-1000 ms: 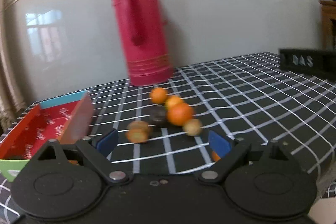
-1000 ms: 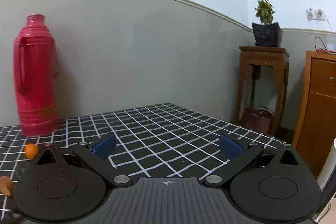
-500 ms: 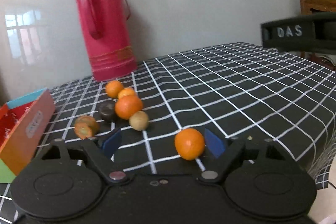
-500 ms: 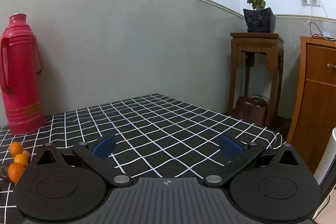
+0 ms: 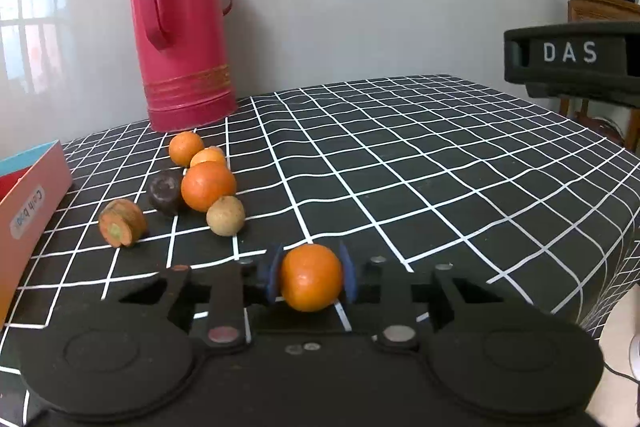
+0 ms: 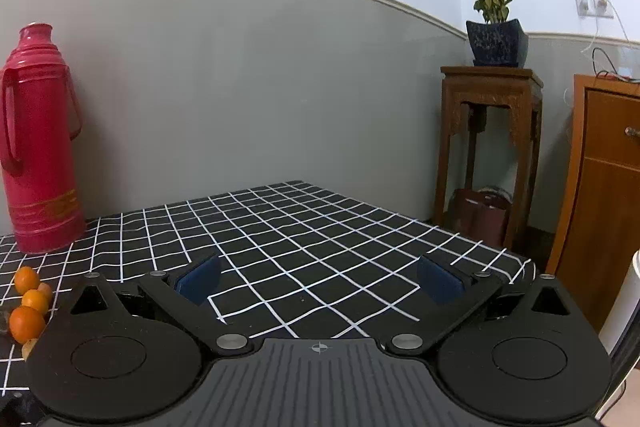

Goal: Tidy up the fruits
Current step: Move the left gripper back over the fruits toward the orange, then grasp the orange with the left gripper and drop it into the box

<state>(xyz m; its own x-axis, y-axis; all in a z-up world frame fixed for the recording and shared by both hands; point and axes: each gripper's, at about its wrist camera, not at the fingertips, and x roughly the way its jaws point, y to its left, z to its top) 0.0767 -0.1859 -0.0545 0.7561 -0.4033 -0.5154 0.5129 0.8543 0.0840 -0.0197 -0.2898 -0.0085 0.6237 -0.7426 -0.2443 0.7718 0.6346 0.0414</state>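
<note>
I am closing my left gripper [image 5: 310, 277] on a round orange mandarin [image 5: 311, 277]; its blue pads [image 5: 274, 277] are pressing both sides of the fruit, low over the black tablecloth with white grid lines [image 5: 420, 163]. Half a second ago the jaws were standing wide and the mandarin was lying near the right pad only. Beyond it, the other small fruits [image 5: 208, 185] are lying in a loose cluster, near the tall red metal thermos [image 5: 182, 23] and the red cardboard box [image 5: 30, 203]. My right gripper [image 6: 320, 283] is hovering with jaws wide apart and nothing between them, as before.
</note>
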